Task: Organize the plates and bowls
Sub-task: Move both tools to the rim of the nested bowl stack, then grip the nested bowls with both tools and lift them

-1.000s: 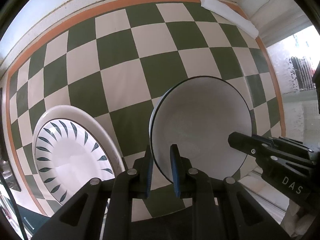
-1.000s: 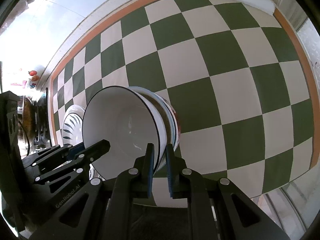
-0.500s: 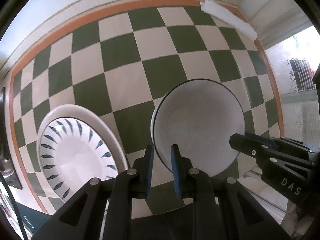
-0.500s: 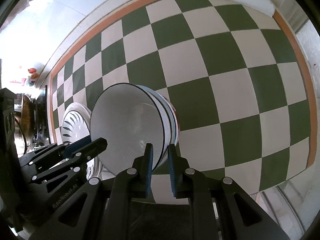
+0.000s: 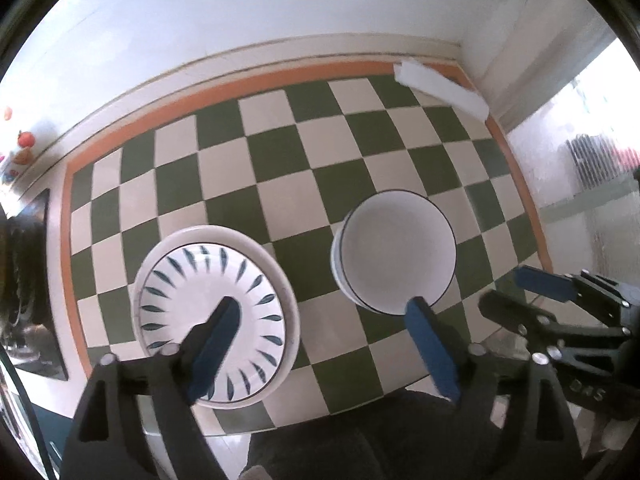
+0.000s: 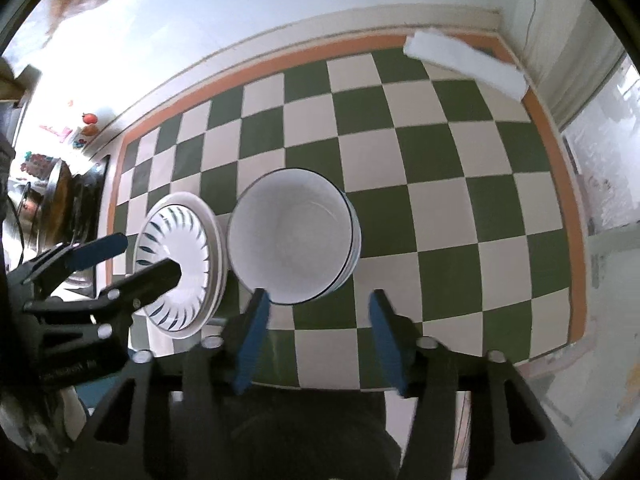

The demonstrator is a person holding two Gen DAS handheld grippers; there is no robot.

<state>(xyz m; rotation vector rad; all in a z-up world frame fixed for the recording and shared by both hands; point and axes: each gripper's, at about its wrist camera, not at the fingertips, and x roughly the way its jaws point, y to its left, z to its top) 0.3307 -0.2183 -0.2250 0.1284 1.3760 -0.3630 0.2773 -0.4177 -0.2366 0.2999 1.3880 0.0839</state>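
A white bowl with a dark rim [image 5: 398,250] tops a stack of bowls on the green-and-cream checkered table; it also shows in the right wrist view [image 6: 292,236]. To its left a plate with blue leaf marks [image 5: 212,316] lies on a larger white plate [image 6: 176,268]. My left gripper [image 5: 320,322] is open and empty, raised above the table between plate stack and bowls. My right gripper [image 6: 318,304] is open and empty, just in front of the bowl stack. Each gripper appears at the edge of the other's view.
A folded white cloth [image 5: 440,90] lies at the table's far right corner [image 6: 464,64]. An orange border [image 5: 280,80] runs round the table by the white wall. A dark stove area [image 6: 60,208] with cookware lies to the left. A window is on the right.
Both grippers have opened, let go of the white bowl and pulled back and up. The bowl now rests on the bowl stack.
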